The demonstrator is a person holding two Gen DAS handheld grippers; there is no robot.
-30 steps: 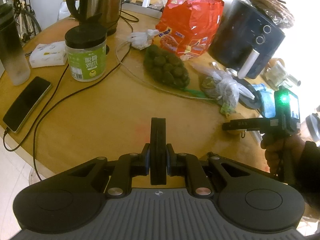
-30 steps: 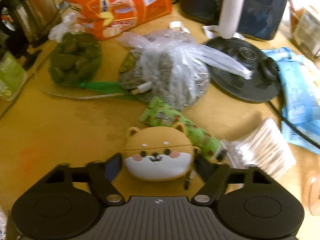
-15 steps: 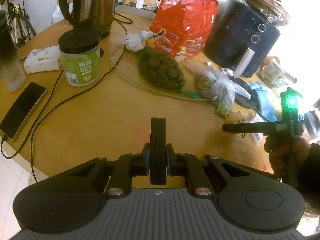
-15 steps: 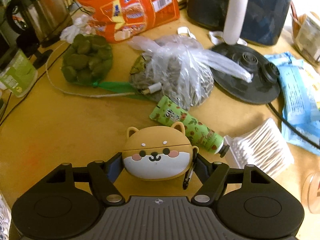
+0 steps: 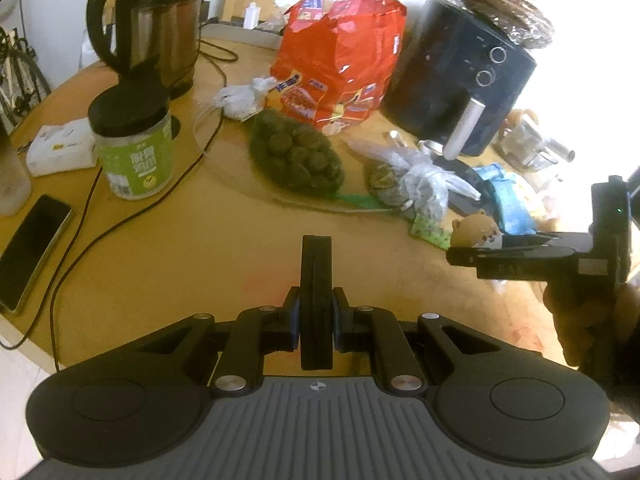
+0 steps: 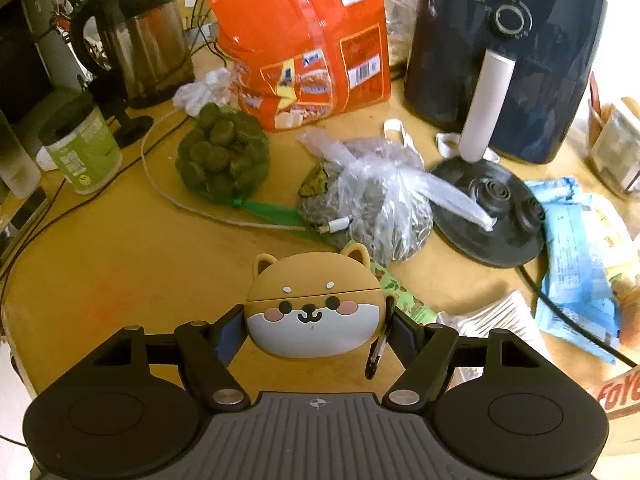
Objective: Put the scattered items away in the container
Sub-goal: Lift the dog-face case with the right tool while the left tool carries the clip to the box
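R gripper (image 6: 316, 320) is clamped on the dog case (image 6: 314, 304), pads pressing both sides, case lifted clear of the table (image 6: 132, 264); a small clip (image 6: 378, 354) hangs off its R side. In the L wrist view the same case (image 5: 478, 232) shows at the tip of the R gripper (image 5: 470, 254), w/ a hand (image 5: 580, 320) on the grip. L gripper (image 5: 316, 240) is closed tight, nothing between the jaws, above bare table. Relative to the case: green tube (image 6: 400, 294) just behind, partly hidden; clear bag (image 6: 376, 204) beyond that; net bag (image 6: 222, 158) back-left; red bag (image 6: 304, 40) further back; air fryer (image 6: 508, 52) back-right; kettle (image 6: 140, 40) & green jar (image 6: 84, 148) far left; blue packet (image 6: 576, 256) right. No container that I can make out.
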